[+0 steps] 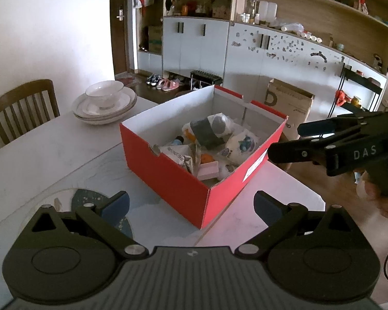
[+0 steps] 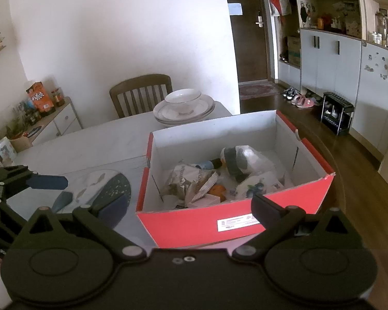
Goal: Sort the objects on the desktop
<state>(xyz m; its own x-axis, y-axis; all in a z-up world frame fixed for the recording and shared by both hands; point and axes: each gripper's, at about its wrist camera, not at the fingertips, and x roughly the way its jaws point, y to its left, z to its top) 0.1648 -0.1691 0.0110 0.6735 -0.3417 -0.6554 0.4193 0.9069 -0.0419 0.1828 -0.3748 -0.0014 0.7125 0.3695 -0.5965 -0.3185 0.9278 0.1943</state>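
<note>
Both grippers' jaws wide open, empty, before red box (image 2: 194, 222) of packets, pink block (image 1: 208, 169).

Open box (image 2: 235, 222) on the surface (image 2: 95, 144), packets and a bottle (image 2: 209, 164) inside, stacked plates with bowl (image 2: 183, 100) behind it, chair (image 2: 139, 93) beyond, round mat (image 2: 111, 193) left of box.

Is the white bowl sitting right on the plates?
Touching. The right wrist view shows the white bowl resting with its foot directly on the stacked plates.
</note>
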